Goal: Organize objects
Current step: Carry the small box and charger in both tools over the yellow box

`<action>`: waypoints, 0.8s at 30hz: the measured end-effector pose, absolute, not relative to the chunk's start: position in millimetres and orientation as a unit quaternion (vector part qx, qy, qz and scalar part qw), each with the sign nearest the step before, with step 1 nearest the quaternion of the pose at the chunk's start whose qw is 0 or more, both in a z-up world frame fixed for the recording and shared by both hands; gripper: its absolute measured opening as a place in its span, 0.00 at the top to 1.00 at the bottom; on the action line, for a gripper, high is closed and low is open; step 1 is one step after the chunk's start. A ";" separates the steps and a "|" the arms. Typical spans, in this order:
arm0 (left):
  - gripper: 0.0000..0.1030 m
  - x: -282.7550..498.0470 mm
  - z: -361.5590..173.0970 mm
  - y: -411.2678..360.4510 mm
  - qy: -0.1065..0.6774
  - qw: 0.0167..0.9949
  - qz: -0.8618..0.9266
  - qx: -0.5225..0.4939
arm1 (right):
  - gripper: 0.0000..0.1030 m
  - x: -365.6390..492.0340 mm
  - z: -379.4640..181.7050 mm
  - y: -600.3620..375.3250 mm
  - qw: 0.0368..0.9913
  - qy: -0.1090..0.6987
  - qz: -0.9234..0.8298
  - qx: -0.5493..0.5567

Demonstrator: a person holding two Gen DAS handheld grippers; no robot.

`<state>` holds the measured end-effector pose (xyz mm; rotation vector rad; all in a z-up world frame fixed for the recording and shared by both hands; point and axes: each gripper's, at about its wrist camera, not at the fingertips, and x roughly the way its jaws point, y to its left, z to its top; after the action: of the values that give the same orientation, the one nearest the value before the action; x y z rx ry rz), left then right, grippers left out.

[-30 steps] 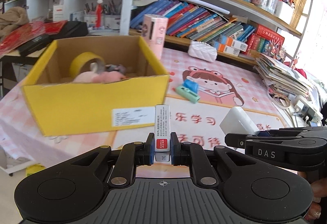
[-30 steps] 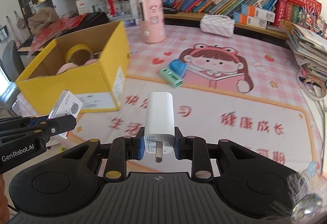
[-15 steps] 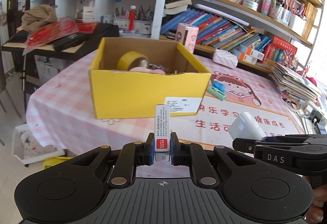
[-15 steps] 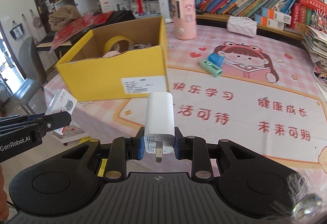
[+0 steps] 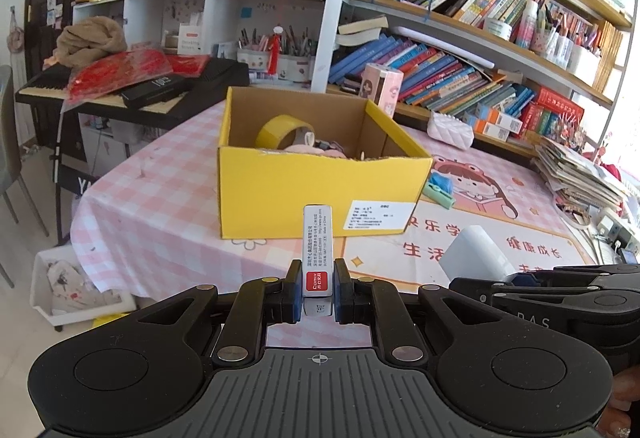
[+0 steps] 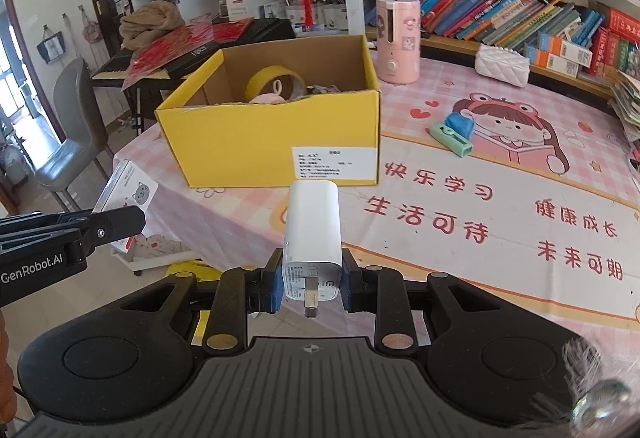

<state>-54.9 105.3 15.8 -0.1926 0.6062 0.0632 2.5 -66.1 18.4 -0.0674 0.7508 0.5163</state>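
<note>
Left gripper (image 5: 317, 292): tilted downward toward the bench (image 5: 160, 214), fingers (image 5: 291, 292) clamped on a small narrow carton (image 5: 317, 250) with a red label, held upright and pointing forward. Right gripper (image 6: 311, 284): likewise angled down, fingers (image 6: 269, 288) closed on a white charger (image 6: 313, 230), its metal plug facing back toward the camera. The two grippers sit side by side, short of the bench's near edge; in the left wrist view the right one appears at 3 o'clock, in the right wrist view the left one at 9 o'clock. Yellow cardboard box (image 6: 276, 134): open-topped, on the pink checked cloth at 12 o'clock from both grippers, well apart from them, holding a roll of yellow tape (image 6: 272, 78) and pink items. Green-and-blue stapler (image 6: 452, 134): on the bench at 2 o'clock from the right gripper, beside the box.
</note>
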 end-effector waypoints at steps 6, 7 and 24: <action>0.88 -51.1 18.7 110.7 0.293 0.951 0.033 -0.095 | 0.76 3.9 21.2 -58.0 0.898 0.359 0.253 -0.040; 0.88 -50.2 19.2 111.1 0.292 0.951 0.033 -0.095 | 0.76 4.4 21.8 -56.5 0.898 0.358 0.254 -0.041; 0.88 24.0 36.5 129.4 0.264 0.959 0.063 -0.085 | 0.76 86.2 54.4 -32.7 0.913 0.298 0.275 -0.042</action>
<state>24.0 129.4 36.5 -0.1719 0.5359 0.1271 86.2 -32.7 54.4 -0.0871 0.6140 0.5664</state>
